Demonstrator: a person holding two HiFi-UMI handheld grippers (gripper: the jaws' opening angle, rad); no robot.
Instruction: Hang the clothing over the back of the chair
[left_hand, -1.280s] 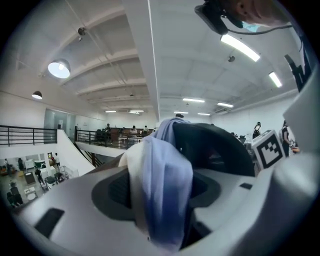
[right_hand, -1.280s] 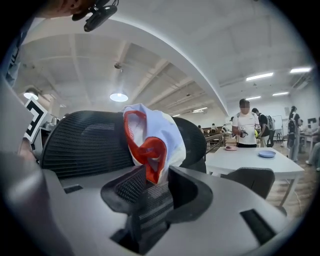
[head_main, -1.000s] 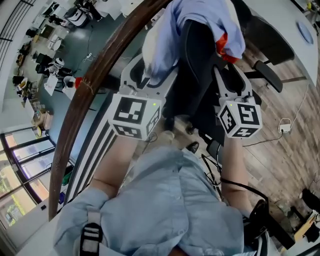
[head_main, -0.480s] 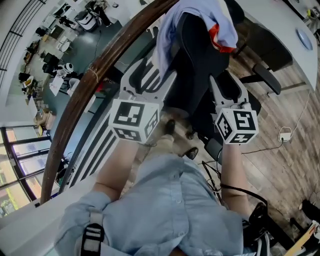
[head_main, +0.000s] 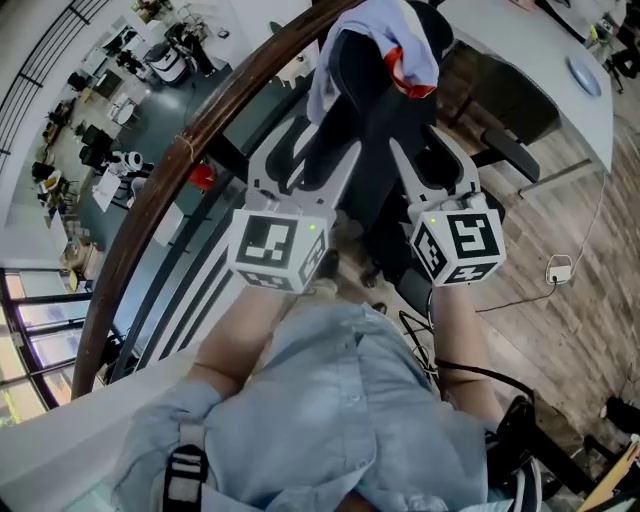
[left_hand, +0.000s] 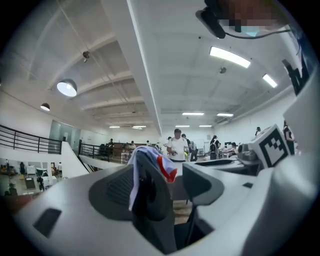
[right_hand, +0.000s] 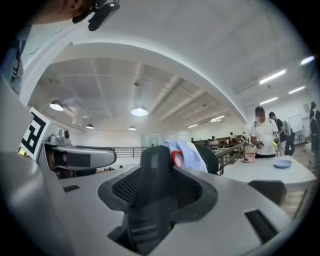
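At the bottom of the head view is the person's blue shirt. Just above it are two grippers. The left gripper is a bit left of the middle and the right gripper is a bit right of the middle. Both point up the frame. The jaws of each one are wide apart, and each gripper's own view shows nothing held between them.

Past the jaws, in the upper middle of the frame, stands a black chair. The grippers sit one on each side of its back. The clothing is light blue with a bit of red. It hangs over the top of the chair back, at the top middle of the frame, and no jaw touches it.

A brown railing curves down the left side. In the upper right is a white surface with a blue plate on it
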